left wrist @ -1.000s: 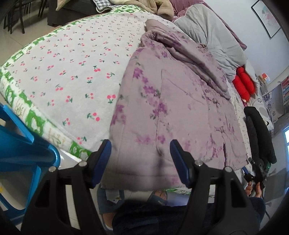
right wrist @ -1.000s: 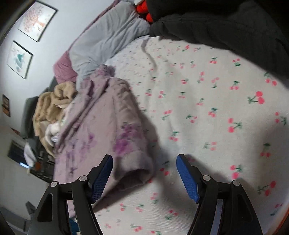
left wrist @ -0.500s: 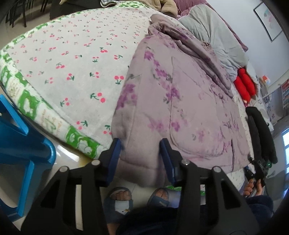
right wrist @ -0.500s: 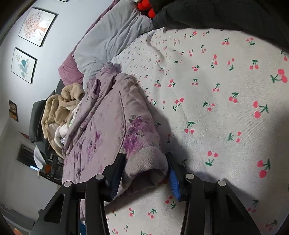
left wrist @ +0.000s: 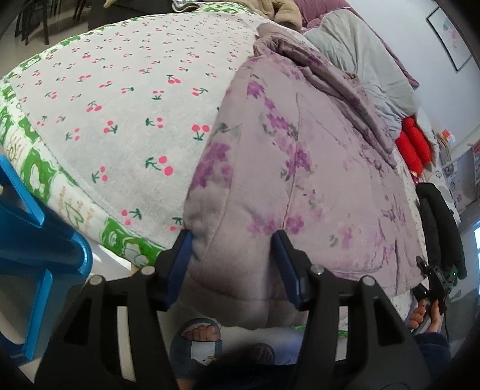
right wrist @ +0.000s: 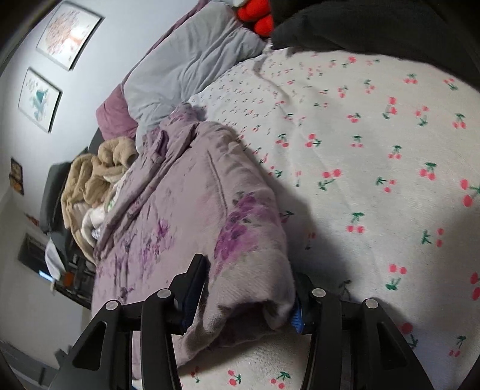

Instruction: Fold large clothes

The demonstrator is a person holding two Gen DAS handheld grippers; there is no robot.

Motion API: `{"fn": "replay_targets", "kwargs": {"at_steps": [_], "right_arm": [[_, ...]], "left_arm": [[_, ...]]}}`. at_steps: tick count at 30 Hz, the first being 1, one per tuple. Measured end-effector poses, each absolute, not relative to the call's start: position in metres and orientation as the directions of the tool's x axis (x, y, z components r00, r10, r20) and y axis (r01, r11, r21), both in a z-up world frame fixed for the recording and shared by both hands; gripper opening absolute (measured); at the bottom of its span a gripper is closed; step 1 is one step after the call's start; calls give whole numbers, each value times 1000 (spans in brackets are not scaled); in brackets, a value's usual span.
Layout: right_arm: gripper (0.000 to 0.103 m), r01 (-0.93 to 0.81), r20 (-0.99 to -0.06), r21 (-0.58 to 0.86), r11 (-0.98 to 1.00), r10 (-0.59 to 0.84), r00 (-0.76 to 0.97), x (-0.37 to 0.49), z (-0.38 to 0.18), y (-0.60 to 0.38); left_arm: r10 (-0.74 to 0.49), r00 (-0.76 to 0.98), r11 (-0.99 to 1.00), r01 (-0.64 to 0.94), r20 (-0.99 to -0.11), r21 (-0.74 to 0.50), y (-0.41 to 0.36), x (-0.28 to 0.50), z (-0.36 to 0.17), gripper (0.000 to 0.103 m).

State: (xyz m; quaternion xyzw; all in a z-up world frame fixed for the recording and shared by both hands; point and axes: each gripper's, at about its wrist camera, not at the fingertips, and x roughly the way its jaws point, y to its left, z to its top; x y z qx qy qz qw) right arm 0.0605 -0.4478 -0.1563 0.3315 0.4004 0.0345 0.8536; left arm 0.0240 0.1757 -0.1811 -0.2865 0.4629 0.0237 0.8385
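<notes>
We counted what lay on and around the bed [left wrist: 126, 99].

On the cherry-print sheet we saw one lilac floral padded coat [left wrist: 300, 168] near the front edge, one grey quilt [left wrist: 360, 63] and one mauve quilt [right wrist: 114, 117] toward the far edge, one beige fleece heap [right wrist: 99, 168] at the far corner, one black garment [right wrist: 390, 21] along the side edge, and one red item [left wrist: 414, 147] of two rounded lobes. Beside the bed stood one blue stool [left wrist: 36, 240]. On the wall hung two framed pictures [right wrist: 69, 33]. We saw two grippers, the left [left wrist: 231, 264] and right [right wrist: 246, 294], and two slippered feet [left wrist: 201, 345].
</notes>
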Motion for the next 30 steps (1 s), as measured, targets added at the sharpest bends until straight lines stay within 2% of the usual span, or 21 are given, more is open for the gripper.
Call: {"fn": "replay_targets", "kwargs": {"at_steps": [6, 7, 8, 9, 11, 13, 15, 25, 30], "right_arm": [[48, 224, -645, 633, 741, 344, 683, 61, -160, -454], [47, 224, -650, 623, 749, 337, 681, 62, -160, -452], [43, 223, -653, 619, 753, 336, 679, 62, -160, -450], [28, 216, -653, 620, 755, 343, 676, 63, -160, -449], [22, 224, -653, 634, 740, 357, 668, 65, -163, -447], [18, 227, -643, 646, 729, 358, 677, 63, -159, -446], [14, 221, -612, 676, 703, 369, 700, 58, -148, -445], [11, 87, -499, 704, 704, 404, 766, 32, -41, -425], [11, -5, -417, 715, 699, 432, 799, -5, 8, -419]], "left_arm": [[-232, 531, 827, -333, -815, -452, 177, 28, -183, 57], [-241, 526, 821, -338, -816, -460, 178, 29, -183, 55], [-246, 523, 815, -344, -816, -466, 179, 30, -182, 48], [-247, 522, 812, -347, -816, -468, 180, 31, -182, 44], [-251, 533, 803, -352, -808, -481, 181, 29, -177, 24], [-252, 547, 801, -345, -798, -489, 181, 25, -169, 20], [-245, 565, 799, -343, -788, -494, 181, 21, -155, 18], [-256, 660, 740, -336, -706, -582, 206, 6, -71, 15], [-264, 743, 719, -273, -615, -639, 222, -28, -4, 14]]}}
